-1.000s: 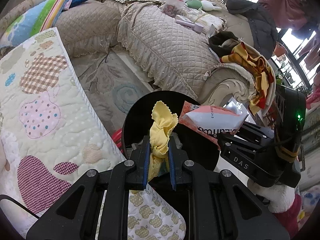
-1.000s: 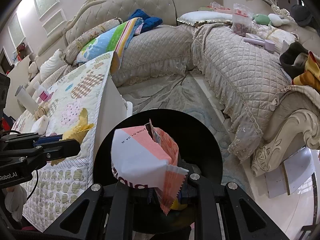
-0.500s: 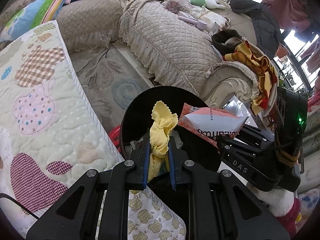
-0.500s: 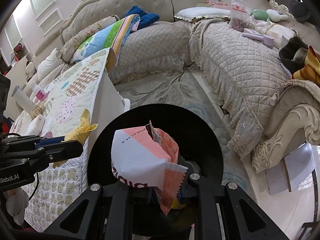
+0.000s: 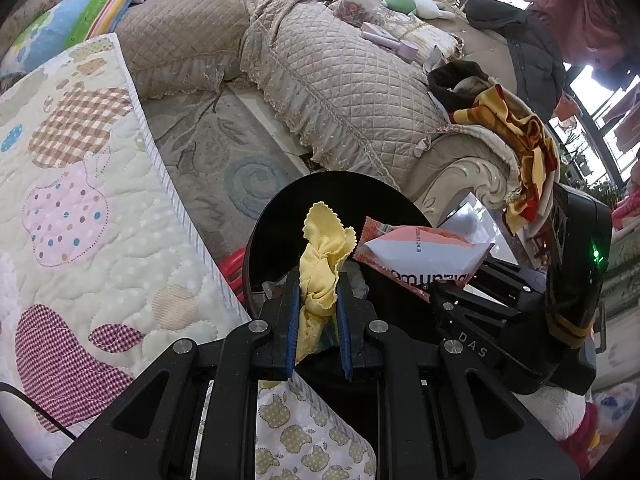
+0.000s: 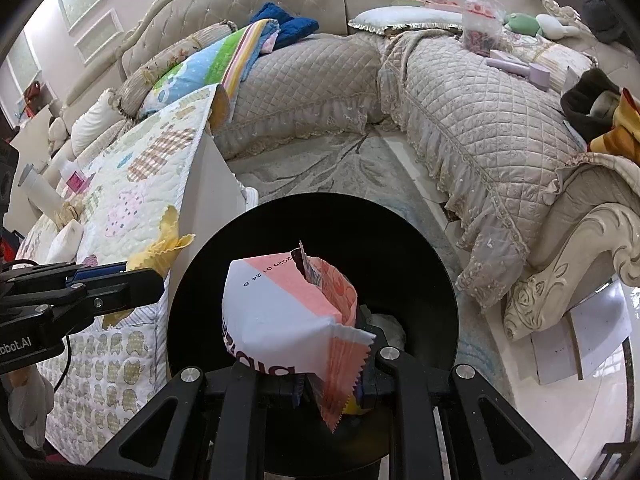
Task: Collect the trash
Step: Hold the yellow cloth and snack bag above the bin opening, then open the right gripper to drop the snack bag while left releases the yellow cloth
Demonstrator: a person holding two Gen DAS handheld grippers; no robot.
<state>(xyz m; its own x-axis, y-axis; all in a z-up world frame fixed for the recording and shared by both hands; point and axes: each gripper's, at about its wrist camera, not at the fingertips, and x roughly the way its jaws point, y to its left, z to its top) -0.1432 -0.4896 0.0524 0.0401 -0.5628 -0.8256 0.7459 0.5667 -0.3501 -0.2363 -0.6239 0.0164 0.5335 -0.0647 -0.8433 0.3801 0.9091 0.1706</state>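
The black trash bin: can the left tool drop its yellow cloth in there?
Probably yes. The left tool is shut on the yellow cloth right over the black trash bin's open mouth, with nothing in between. The right tool's snack wrapper hangs beside it, not underneath.

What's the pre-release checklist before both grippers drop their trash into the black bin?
1. Left gripper shut on crumpled yellow cloth: ok.
2. Right gripper shut on pink-and-white snack wrapper: ok.
3. Cloth over round black bin opening: ok.
4. Wrapper over bin opening: ok.
5. Grippers apart, not touching: ok.
6. Room left inside bin: cannot tell.
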